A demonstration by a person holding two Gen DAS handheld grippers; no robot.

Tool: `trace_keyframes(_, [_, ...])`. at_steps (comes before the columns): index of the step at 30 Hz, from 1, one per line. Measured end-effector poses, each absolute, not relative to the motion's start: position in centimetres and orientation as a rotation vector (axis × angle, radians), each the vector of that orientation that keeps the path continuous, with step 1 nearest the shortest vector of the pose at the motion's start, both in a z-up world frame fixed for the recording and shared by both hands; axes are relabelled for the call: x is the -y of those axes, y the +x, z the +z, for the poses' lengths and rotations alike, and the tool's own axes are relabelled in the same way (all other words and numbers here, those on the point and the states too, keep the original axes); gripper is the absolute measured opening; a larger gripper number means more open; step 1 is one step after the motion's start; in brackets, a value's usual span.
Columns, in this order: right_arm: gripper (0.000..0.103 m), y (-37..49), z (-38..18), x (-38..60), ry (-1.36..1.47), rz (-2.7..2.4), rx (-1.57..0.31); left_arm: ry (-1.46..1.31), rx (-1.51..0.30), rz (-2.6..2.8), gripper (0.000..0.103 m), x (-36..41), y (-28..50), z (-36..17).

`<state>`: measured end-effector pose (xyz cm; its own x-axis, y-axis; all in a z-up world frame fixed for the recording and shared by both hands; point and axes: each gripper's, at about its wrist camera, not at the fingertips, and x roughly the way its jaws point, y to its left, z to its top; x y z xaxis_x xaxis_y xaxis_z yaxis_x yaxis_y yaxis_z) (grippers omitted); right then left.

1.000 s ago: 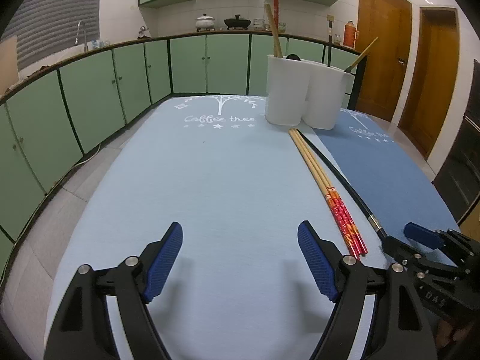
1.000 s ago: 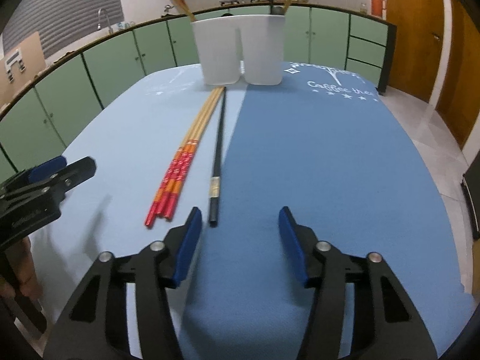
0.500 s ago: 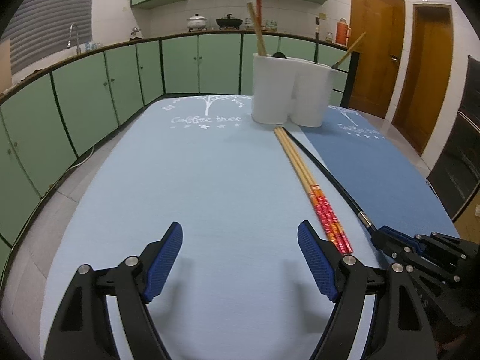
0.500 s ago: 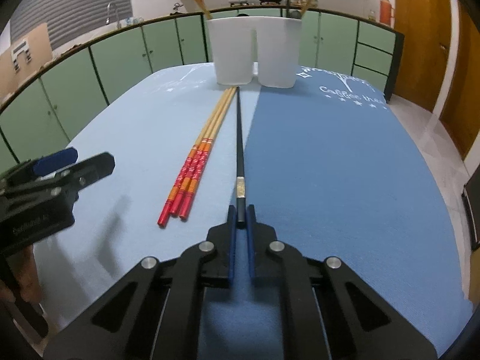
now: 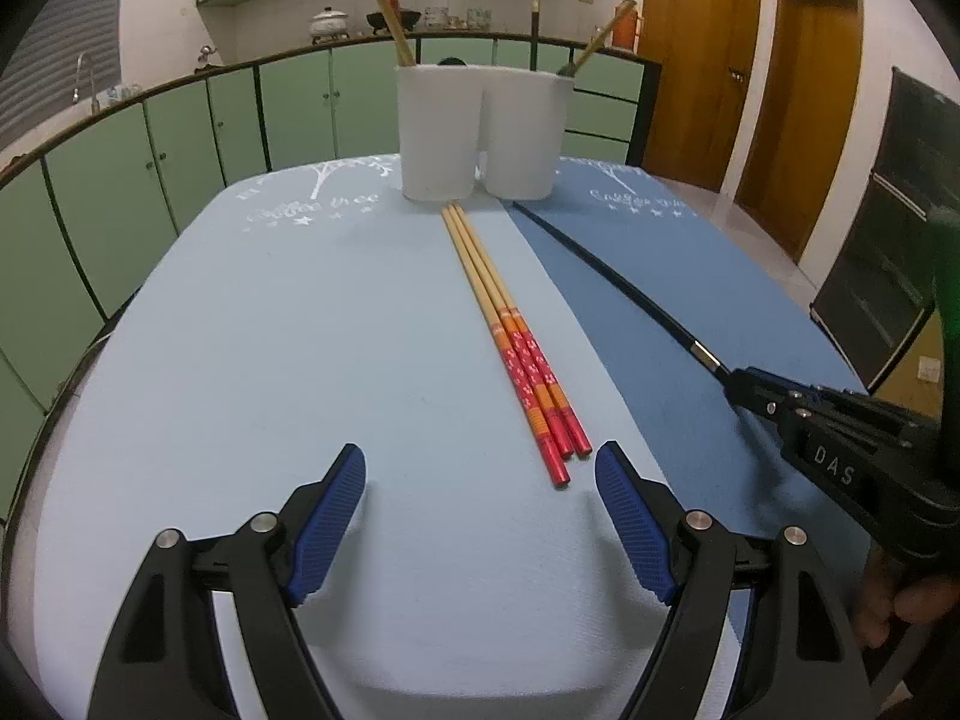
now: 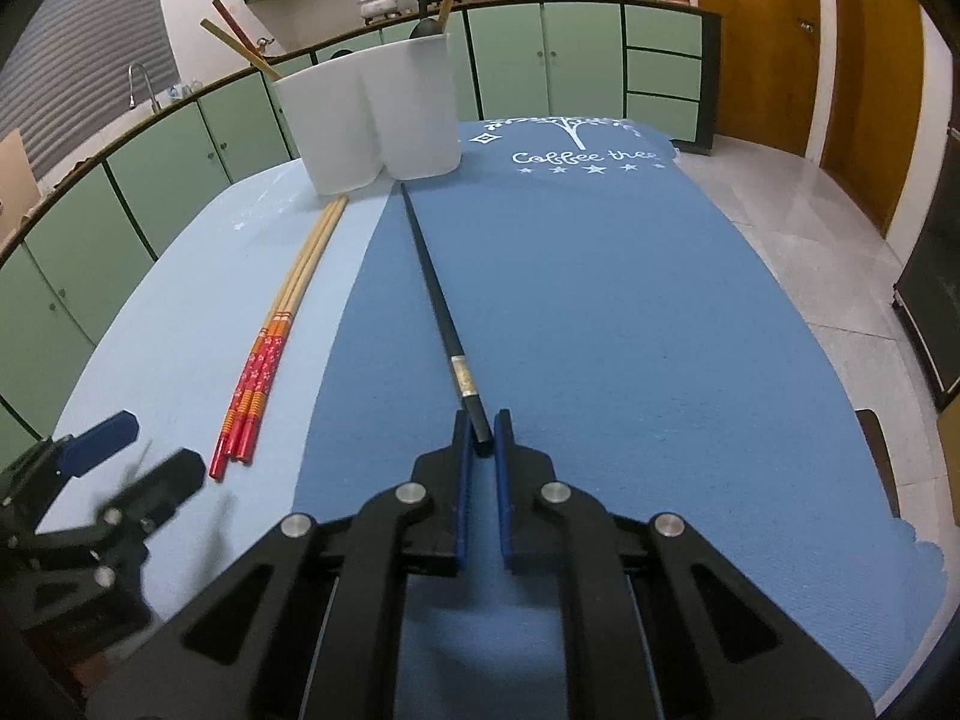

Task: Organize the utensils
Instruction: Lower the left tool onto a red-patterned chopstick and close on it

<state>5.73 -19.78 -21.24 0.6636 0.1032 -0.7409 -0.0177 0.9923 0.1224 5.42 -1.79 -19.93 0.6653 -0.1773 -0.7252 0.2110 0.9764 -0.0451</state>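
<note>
Scene: kitchen table covered by a light blue mat [image 5: 252,360] on the left and a dark blue mat [image 6: 600,312] on the right, both printed with a white tree design.
Right gripper [image 6: 482,438]: blue pads pinched tight around the near end of a black chopstick [image 6: 433,294], which runs straight ahead along the dark blue mat, its far tip close to the holder's base.
Left gripper [image 5: 480,480]: jaws spread wide and holding nothing, hovering low over the light blue mat, with the red ends of the chopstick bundle just ahead of its right pad.
Red-handled chopsticks [image 5: 516,348]: three wooden sticks lying side by side on the light blue mat, pale tips pointing at the holder, red and orange patterned ends toward the camera.
Utensil holder [image 5: 483,132]: two white cups touching side by side at the far end of the table, straddling the seam between the mats; several chopsticks and a dark utensil stand upright or leaning inside.
Background: green cabinets [image 5: 150,156] along the wall, wooden doors [image 5: 810,102] on the right.
</note>
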Motion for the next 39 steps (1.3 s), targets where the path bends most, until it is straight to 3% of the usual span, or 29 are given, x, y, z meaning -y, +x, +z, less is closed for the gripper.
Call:
trace_keyframes(12, [0.006, 5.6, -21.2, 18.9, 0.112, 0.15, -0.848, -0.043, -0.853, -0.069, 0.076, -1.9, 6.8, -20.3])
trace_keyframes(16, [0.012, 5.4, -21.0, 18.5, 0.096, 0.183, -0.838, -0.044, -0.834, -0.071, 0.076, -2.2, 6.6, -20.1])
trace_keyframes(20, [0.029, 5.0, -20.7, 18.7, 0.086, 0.195, -0.822, -0.048, -0.818, -0.076, 0.076, -2.2, 6.3, -19.8])
trace_keyframes(22, [0.032, 4.7, -20.9, 18.8, 0.082, 0.193, -0.814, -0.048, -0.804, -0.072, 0.076, -2.2, 6.2, -19.6])
trace_keyframes(39, [0.028, 5.3, -21.0, 18.6, 0.085, 0.172, -0.771, -0.055, -0.784, -0.062, 0.076, -1.1, 6.8, -19.9])
